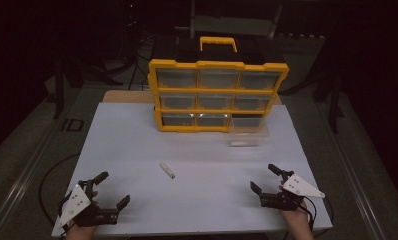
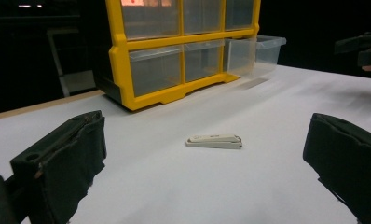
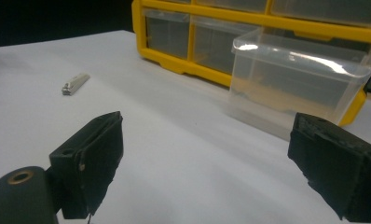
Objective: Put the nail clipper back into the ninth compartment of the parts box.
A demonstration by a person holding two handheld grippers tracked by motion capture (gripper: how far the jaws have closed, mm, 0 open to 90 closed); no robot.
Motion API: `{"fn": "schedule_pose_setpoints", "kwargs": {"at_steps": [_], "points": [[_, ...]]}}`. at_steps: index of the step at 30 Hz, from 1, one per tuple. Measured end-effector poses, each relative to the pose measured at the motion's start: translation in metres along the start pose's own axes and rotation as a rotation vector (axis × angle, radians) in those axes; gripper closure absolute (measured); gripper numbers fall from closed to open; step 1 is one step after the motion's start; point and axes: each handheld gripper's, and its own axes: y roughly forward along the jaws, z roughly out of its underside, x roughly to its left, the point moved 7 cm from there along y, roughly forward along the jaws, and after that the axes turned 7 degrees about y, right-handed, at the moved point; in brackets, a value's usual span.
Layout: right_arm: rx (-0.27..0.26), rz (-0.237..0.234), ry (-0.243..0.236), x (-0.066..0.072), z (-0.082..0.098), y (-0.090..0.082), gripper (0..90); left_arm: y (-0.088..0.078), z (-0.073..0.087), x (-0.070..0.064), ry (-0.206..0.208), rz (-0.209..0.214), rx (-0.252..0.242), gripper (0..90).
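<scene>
White table (image 1: 137,145), both grippers low, jaws apparently wide.

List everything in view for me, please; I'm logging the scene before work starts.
nail clipper: one, pale silver, lying flat mid-table, untouched.
drawer cabinet: one, yellow frame with clear drawers, far side of table.
pulled-out drawer: one, clear, bottom right of cabinet, slid forward.
table: one, white top.
left gripper: one, black, near left corner, jaws open, empty.
right gripper: one, black, near right corner, jaws open, empty.
</scene>
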Motion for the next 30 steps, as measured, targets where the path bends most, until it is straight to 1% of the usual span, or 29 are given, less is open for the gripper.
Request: {"fn": "schedule_pose_setpoints", "kwargs": {"at_steps": [2, 4, 6, 8, 10, 13, 14, 17, 19, 22, 23, 24, 28, 30], "points": [[0.004, 0.014, -0.007, -0.001, 0.001, 0.0, 10.4, 0.0, 0.0, 0.0, -0.003, -0.002, 0.001, 0.5], [0.008, 0.017, -0.002, -0.003, 0.002, 0.0, 10.4, -0.001, 0.0, 0.0, 0.001, -0.004, 0.005, 0.5], [0.013, 0.009, 0.012, -0.003, 0.002, 0.001, 10.4, 0.0, 0.001, 0.0, 0.001, 0.001, 0.012, 0.5], [0.019, 0.018, 0.014, -0.005, 0.003, 0.001, 10.4, -0.001, 0.002, 0.0, -0.005, 0.003, 0.018, 0.5], [0.026, 0.009, 0.023, -0.004, 0.004, 0.002, 10.4, -0.002, 0.003, 0.001, -0.008, -0.003, 0.018, 0.5], [0.032, 0.009, 0.02, -0.004, 0.004, 0.003, 10.4, -0.003, 0.002, 0.001, -0.008, -0.003, 0.013, 0.5], [0.034, 0.011, 0.027, -0.003, 0.004, 0.004, 10.4, -0.003, 0.002, 0.001, -0.004, -0.008, 0.014, 0.5], [0.044, 0.012, 0.036, -0.002, 0.003, 0.005, 10.4, -0.003, 0.002, 0.001, -0.004, -0.005, 0.015, 0.5], [0.051, 0.007, 0.05, 0.0, 0.0, 0.004, 10.4, -0.004, 0.001, 0.001, -0.004, -0.003, 0.015, 0.5], [0.061, 0.012, 0.068, 0.002, -0.006, 0.003, 10.4, -0.005, 0.0, 0.001, -0.007, -0.003, 0.008, 0.5], [0.057, 0.009, 0.069, 0.002, -0.008, 0.003, 10.3, -0.005, 0.0, 0.001, -0.007, -0.003, 0.008, 0.5], [0.066, 0.001, 0.076, 0.004, -0.01, 0.003, 10.3, -0.005, 0.0, 0.0, -0.008, -0.003, 0.007, 0.5], [0.091, -0.004, 0.056, 0.009, -0.018, 0.004, 9.9, -0.004, 0.0, 0.0, -0.007, -0.002, 0.006, 0.5], [0.097, -0.018, 0.066, 0.013, -0.023, 0.005, 9.8, -0.004, 0.0, 0.0, -0.006, -0.001, 0.008, 0.5]]}}
